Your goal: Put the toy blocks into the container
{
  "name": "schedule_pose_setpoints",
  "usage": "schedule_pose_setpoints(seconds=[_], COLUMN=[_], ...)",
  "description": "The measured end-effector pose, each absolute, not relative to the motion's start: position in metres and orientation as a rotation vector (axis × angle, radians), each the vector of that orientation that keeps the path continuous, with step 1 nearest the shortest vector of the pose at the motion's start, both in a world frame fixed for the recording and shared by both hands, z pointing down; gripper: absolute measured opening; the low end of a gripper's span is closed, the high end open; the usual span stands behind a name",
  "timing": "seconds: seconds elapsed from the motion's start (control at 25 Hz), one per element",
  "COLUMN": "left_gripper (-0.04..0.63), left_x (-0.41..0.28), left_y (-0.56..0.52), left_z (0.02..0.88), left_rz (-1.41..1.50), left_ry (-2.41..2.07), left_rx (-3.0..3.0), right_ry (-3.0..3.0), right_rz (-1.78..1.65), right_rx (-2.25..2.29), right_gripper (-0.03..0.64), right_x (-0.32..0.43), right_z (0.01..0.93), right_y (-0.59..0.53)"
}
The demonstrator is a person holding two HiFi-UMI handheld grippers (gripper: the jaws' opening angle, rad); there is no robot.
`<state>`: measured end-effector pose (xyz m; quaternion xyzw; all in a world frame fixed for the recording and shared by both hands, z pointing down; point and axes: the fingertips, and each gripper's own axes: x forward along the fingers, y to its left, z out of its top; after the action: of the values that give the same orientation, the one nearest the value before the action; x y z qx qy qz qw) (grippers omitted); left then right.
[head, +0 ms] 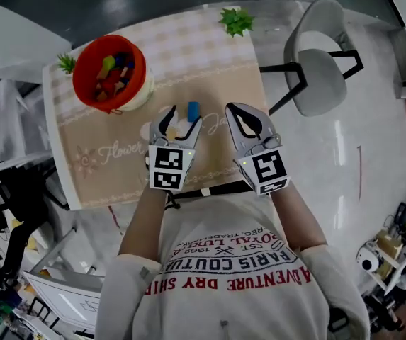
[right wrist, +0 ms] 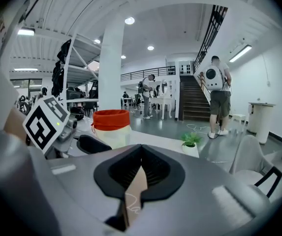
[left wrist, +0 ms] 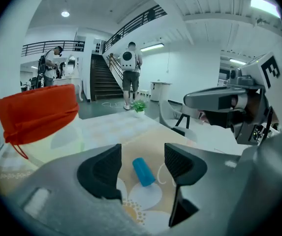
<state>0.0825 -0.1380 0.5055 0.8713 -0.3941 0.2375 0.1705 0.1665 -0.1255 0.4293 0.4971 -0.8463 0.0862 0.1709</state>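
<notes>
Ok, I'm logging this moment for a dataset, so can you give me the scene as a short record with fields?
surface: table with a patterned cloth
container: orange-rimmed container, far left of the table
already in it: several coloured blocks
left outside: one blue block, lying on the cloth
left gripper: jaws apart, the blue block in line between them, not gripped
right gripper: jaws together, nothing held
other: two small plants at the table's edges, chair beside it
</notes>
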Motion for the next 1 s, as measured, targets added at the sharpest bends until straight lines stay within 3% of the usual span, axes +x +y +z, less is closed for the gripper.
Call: schedule_pose_setpoints(seconds=[0.2,0.52,0.72,1.0], left_gripper=[0.229,0.229,0.157,0.153], left_x=[0.096,0.100,0.096,0.089], left_y=[-0.141,-0.140,-0.143,-0.142], left_z=[0.548,0.600,0.607,0.590], left_rz=[0.773,0.906,0.951,0.851], left_ry=[-1.119,-1.138,-1.181,-1.172], left_rx=[2.353,2.156,2.152,2.153], right_ry=[-2.393,-2.374,-2.390,-2.412], right_rz=[0.275,0.328,0.362,0.338], right_rx=[1.400,1.380,1.380,1.377], right_gripper=[0.002,0.002,0.002,0.002], right_x=[0.185,0.209,0.212,0.205], right_z=[0.439,0.460,0.463,0.453], right_y=[-0.128,-0.129,-0.131,-0.135])
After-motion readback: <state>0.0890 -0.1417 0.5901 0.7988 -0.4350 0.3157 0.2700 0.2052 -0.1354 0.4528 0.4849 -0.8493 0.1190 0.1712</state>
